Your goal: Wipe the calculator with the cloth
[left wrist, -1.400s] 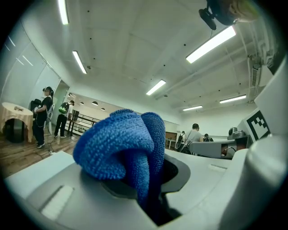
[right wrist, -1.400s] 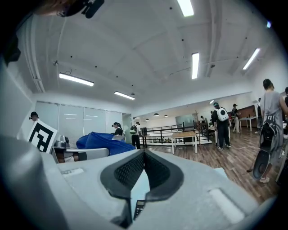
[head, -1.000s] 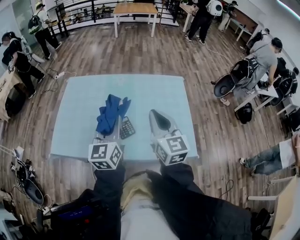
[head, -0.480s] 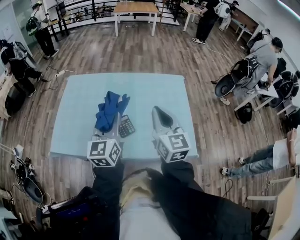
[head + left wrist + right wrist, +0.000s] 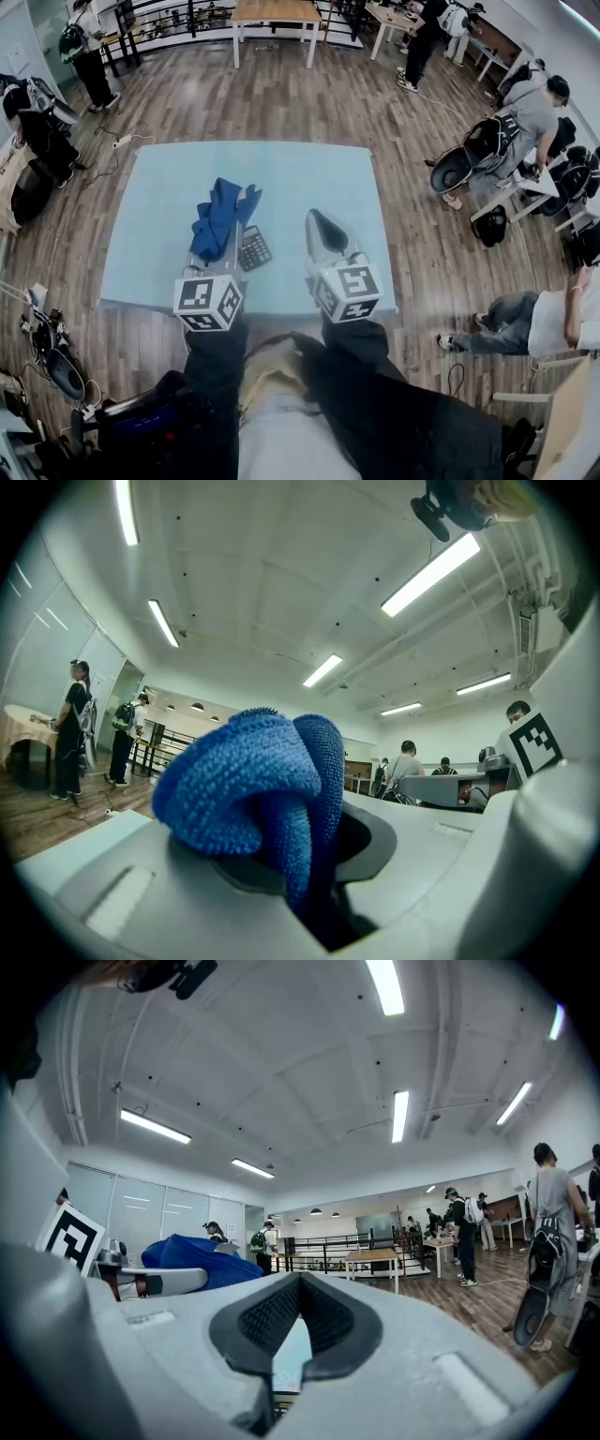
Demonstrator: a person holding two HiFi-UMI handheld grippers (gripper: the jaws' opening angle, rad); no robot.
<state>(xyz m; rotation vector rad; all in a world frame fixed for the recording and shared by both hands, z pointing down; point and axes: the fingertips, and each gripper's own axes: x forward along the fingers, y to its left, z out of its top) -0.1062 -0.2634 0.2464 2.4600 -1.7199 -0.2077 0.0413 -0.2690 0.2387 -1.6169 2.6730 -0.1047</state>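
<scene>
A blue cloth (image 5: 222,217) hangs bunched from my left gripper (image 5: 228,242), which is shut on it above the pale blue table (image 5: 159,187). In the left gripper view the cloth (image 5: 253,780) fills the jaws of the left gripper (image 5: 305,874) and hides what lies beyond. The dark calculator (image 5: 253,248) lies flat on the table just right of that gripper, partly under it. My right gripper (image 5: 316,223) hovers to the calculator's right, shut with nothing in it. From the right gripper view (image 5: 289,1335) the cloth (image 5: 192,1255) shows at the left.
The table's front edge (image 5: 253,309) is close to both marker cubes. Several people stand and sit around the room on the wooden floor (image 5: 309,94), with wooden tables (image 5: 272,14) at the back and chairs at the right.
Both grippers have barely shifted. The cloth stays in the left gripper and sits slightly higher in the view. People in the background have walked on.
</scene>
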